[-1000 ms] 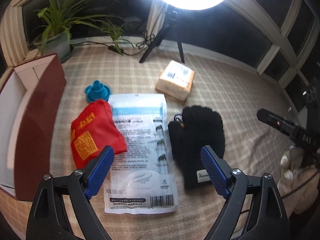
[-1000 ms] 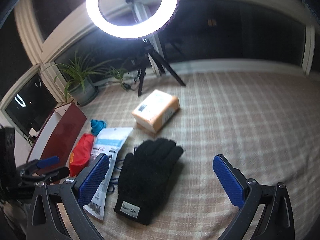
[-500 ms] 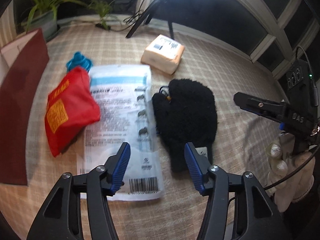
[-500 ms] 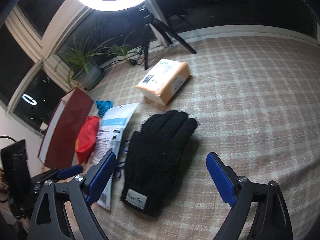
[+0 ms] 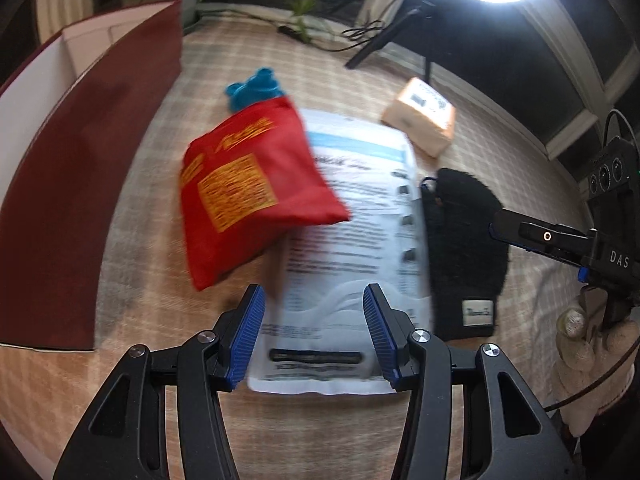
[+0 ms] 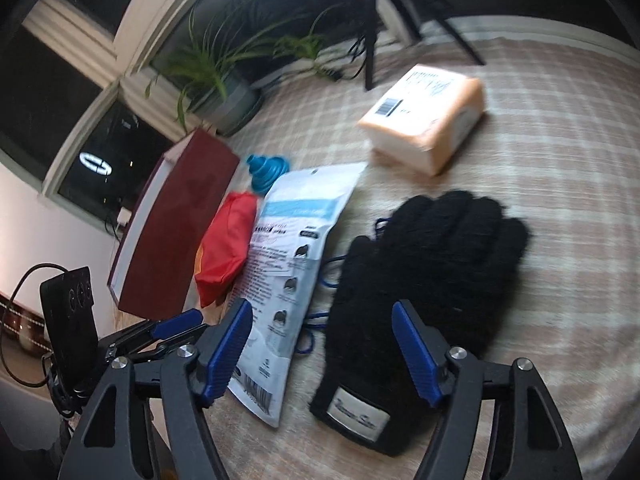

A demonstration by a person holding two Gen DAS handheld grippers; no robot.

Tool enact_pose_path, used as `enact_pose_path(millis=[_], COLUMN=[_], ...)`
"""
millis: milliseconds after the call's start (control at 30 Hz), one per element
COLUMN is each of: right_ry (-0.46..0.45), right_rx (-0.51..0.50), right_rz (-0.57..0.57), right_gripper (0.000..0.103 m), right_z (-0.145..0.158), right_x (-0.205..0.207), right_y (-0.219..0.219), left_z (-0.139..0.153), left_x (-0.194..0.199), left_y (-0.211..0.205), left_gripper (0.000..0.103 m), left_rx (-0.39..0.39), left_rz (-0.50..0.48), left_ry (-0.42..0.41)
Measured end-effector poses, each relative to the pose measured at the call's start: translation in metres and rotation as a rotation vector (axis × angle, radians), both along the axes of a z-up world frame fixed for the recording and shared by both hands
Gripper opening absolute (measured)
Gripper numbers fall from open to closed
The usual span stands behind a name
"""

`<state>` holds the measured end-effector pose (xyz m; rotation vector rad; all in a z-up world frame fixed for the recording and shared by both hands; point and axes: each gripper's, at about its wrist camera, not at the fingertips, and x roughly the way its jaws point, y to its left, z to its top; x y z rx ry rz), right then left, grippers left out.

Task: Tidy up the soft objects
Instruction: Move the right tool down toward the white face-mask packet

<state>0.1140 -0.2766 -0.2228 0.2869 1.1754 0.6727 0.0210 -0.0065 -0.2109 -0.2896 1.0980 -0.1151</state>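
Note:
A black knit glove (image 6: 424,292) lies on the checked cloth; it also shows in the left wrist view (image 5: 464,248). A white printed packet (image 5: 352,240) lies left of it, also in the right wrist view (image 6: 288,264). A red pouch (image 5: 248,188) overlaps the packet's left edge and shows in the right wrist view (image 6: 228,248). My left gripper (image 5: 314,330) is open over the packet's near end. My right gripper (image 6: 322,352) is open over the glove's cuff. Both are empty.
A dark red open box (image 5: 80,168) stands at the left. A blue funnel (image 5: 252,90) lies behind the pouch. An orange tissue pack (image 6: 424,128) sits at the back. A potted plant (image 6: 224,92) and a ring light tripod (image 5: 400,28) stand behind.
Both grippers have moved down and forward toward the items. Both pairs of jaws have narrowed. The left gripper has swung left, toward the packet and pouch.

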Motion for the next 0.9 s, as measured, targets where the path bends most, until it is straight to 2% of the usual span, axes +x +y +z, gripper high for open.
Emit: enact_pose_path(millis=[267, 400, 667, 900], right_ry=[0.09, 0.141, 0.172, 0.175], right_rx=[0.002, 0.012, -0.008, -0.039], right_rz=[0.063, 0.068, 0.109, 0.131], right_gripper=[0.061, 0.056, 0.052, 0.049], right_z=[-0.022, -0.031, -0.038, -0.04], right_x=[0.015, 0.024, 0.029, 0.034], right_y=[0.029, 0.034, 0.05, 0.061], left_z=[-0.018, -0.023, -0.029, -0.033], left_x=[0.003, 0.006, 0.015, 0.022], left_y=[0.012, 0.018, 0.017, 0.011], left_gripper=[0.052, 0.055, 0.055, 0.06], left_rx=[-0.019, -0.062, -0.078, -0.095], left_rz=[0.029, 0.054, 0.029, 0.017], left_ry=[0.042, 0.055, 0.066, 0.069])
